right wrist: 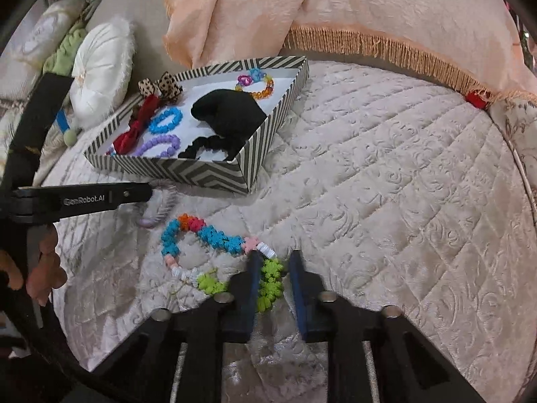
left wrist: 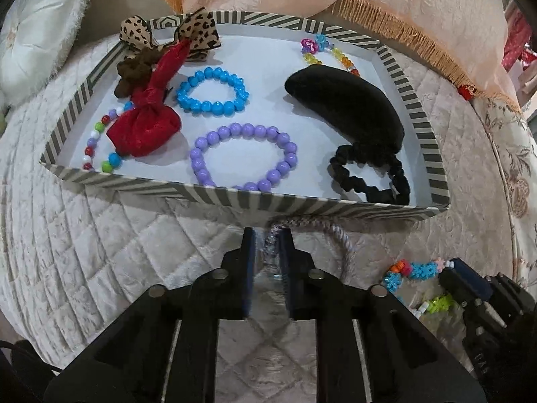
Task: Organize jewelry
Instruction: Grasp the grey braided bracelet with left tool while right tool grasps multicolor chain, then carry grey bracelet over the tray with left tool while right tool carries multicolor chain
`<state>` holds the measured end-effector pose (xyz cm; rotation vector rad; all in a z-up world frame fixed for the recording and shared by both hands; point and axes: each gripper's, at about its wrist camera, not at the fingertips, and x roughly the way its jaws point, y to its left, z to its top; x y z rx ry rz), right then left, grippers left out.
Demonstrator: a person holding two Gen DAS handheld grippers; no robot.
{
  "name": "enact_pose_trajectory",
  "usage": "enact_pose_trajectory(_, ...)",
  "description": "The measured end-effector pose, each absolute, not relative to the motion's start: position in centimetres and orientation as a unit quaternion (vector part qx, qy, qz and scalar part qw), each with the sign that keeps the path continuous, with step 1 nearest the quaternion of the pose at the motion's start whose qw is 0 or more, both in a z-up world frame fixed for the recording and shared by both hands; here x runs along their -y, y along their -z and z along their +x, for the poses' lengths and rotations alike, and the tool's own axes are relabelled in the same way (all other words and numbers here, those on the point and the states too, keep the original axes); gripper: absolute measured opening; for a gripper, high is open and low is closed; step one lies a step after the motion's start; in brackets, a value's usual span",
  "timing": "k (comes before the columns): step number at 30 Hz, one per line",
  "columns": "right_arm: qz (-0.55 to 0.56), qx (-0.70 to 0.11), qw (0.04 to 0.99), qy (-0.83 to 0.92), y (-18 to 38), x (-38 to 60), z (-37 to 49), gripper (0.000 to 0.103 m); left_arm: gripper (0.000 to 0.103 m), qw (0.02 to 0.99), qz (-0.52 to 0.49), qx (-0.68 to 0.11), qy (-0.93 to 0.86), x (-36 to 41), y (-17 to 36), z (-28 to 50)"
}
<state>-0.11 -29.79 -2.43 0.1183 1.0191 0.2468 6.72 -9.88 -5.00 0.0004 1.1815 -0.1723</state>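
Both tools are down on the bed right now, in front of the striped box [left wrist: 235, 198] where most of the jewelry already sits. My left tool [left wrist: 266, 235] is clamped on a lilac braided band [left wrist: 339, 238], which lies on the quilt [left wrist: 100, 252] just in front of the box's near wall. The bit between the jaws looks like a wrapped, sparkly section, and the rest loops off to the right.

My right tool [right wrist: 273, 258] is nearly together around the lime green end of a flower-bead strand [right wrist: 214, 238]. From the wrist view I think the pads are pinching the green flowers, but there's a sliver of gap on one side, so I'm calling it a grip with a bit of doubt. The strand snakes off left through white, pink, blue and red sections, all still lying on the quilt.

Handling-wise: both are featherweight and floppy. The braided band is soft cord, so it'll dangle and swing. I'd keep the grip on that thicker wrapped part. The bead strand is knobbly plastic on a stretchy thread, I'm guessing, so it can slip between pads or snag on the quilt. Pinching across a fat flower cluster seems safest, and lift slowly so the tail doesn't whip into the box wall.
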Motion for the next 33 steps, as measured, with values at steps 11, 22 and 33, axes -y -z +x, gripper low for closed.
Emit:
enact_pose_trajectory(11,0.079,-0.43,0.888,-0.142,-4.2,29.5,-1.6,0.013,0.006,0.839,-0.026,-0.531,0.116,6.8,0.3,4.2)
enact_pose_trajectory(22,0.053,-0.4,0.904,-0.145,-9.2,28.4,-1.7,0.013,0.006,0.867,-0.019,-0.489,0.096,4.4,-4.3,3.1)
enact_pose_trajectory(33,0.039,-0.392,0.905,-0.161,-10.7,26.1,-1.6,0.013,0.006,0.88,-0.01,-0.467,0.08,2.9,-6.1,2.9)
